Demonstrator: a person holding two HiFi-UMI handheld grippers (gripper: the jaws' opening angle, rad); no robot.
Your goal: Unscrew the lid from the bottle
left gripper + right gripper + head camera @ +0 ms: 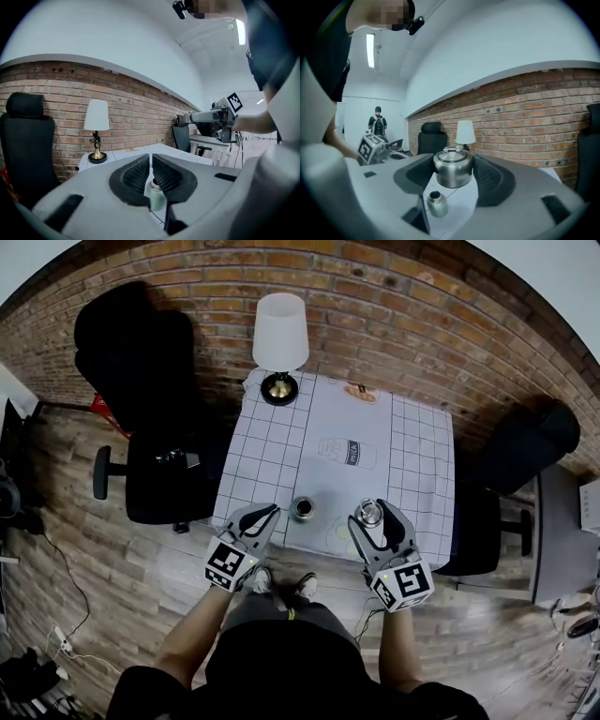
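Since the lid (451, 171) is already off and pinched in your right tool (372, 514), lifted clear of the open bottle (302, 509), hold the squeeze even and the lid level as you carry it aside. Set it on a bare part of the bench (417, 465), well apart from the bottle. Your left tool (268, 516) is pressed together, empty, just beside the bottle; avoid nudging it.
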